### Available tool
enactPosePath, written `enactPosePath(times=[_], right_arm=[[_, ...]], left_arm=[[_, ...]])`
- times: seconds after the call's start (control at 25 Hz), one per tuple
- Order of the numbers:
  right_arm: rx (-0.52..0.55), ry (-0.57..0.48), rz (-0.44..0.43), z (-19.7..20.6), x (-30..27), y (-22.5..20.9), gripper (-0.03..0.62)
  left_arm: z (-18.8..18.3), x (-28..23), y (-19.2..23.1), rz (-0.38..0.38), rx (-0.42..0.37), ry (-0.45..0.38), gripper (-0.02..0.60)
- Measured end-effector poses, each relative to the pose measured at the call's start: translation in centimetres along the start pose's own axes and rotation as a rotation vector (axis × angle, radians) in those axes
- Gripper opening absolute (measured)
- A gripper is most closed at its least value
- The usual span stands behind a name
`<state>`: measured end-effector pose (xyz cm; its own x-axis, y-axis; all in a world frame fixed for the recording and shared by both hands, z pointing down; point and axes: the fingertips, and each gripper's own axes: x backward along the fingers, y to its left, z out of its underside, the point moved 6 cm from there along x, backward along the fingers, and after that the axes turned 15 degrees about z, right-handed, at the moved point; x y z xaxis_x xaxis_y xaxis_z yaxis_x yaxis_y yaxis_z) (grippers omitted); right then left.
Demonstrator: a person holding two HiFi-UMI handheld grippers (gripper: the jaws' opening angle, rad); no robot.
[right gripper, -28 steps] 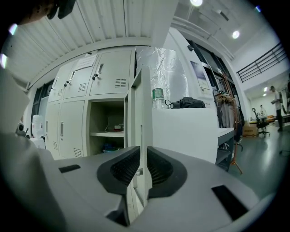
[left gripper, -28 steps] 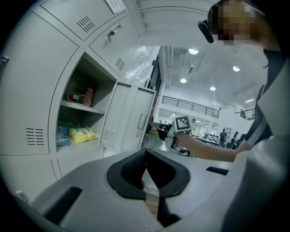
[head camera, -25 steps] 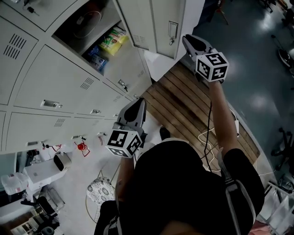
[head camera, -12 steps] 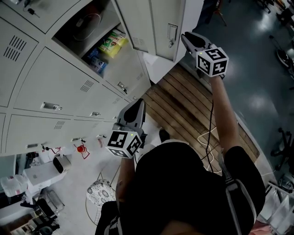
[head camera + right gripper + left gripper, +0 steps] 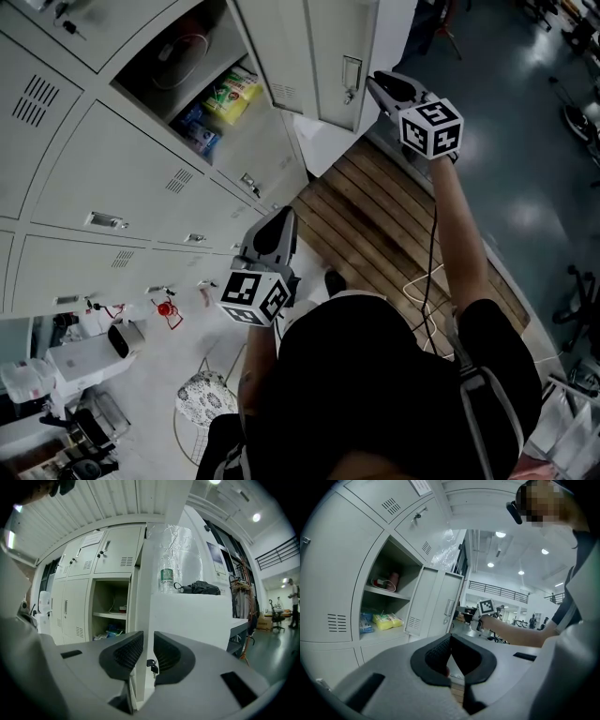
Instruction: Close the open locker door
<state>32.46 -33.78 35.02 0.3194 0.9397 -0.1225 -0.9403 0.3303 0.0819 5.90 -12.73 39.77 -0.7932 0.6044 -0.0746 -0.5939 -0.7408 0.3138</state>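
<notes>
The open locker [image 5: 141, 56] is far left in the head view. Its locker door [image 5: 328, 52] stands out to the right of it, w/ the handle [image 5: 352, 70] on the side facing the person. Lower shelf: a yellow-green packet [image 5: 232, 86] w/ blue packets [image 5: 195, 124] just beside it on the near side. Upper shelf: a coiled cable [image 5: 183, 45], dim.

The right gripper [image 5: 377, 81] is up at the door's free edge, just right of the handle. In its own view the fingers [image 5: 126, 651] are a narrow gap apart & the door shows edge-on straight through that gap. Nothing is clearly pinched; can't tell if metal touches pad. The left gripper [image 5: 281, 220] hangs lower & nearer, well apart from the door, in front of closed lockers. Its pads [image 5: 436, 653] meet at the tips, w/ nothing held.

Right gripper view only: a key [image 5: 151, 664] dangling at the door edge, plus a plastic bottle [image 5: 166, 579] & a black bag [image 5: 199, 588] atop a white cabinet [image 5: 187, 620] right of the door.

Left gripper view only: a pinkish item [image 5: 393, 579] on the upper shelf.

Head view only: a wooden floor panel [image 5: 375, 225] w/ a white cable [image 5: 417, 278] on it.
</notes>
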Motion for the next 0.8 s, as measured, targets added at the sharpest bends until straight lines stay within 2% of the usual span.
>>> enactPosePath(times=[0.36,0.8], right_arm=[[0.005,0.003,-0.027,0.0,0.3,0.3,0.06],[0.006,-0.004,-0.107,-0.1,1.8,2.9,0.058]], left_arm=[[-0.1,0.5,0.0,-0.015,-0.004,-0.007,0.017],[0.2,0.7,-0.5,-0.005,-0.004,-0.008,0.017]])
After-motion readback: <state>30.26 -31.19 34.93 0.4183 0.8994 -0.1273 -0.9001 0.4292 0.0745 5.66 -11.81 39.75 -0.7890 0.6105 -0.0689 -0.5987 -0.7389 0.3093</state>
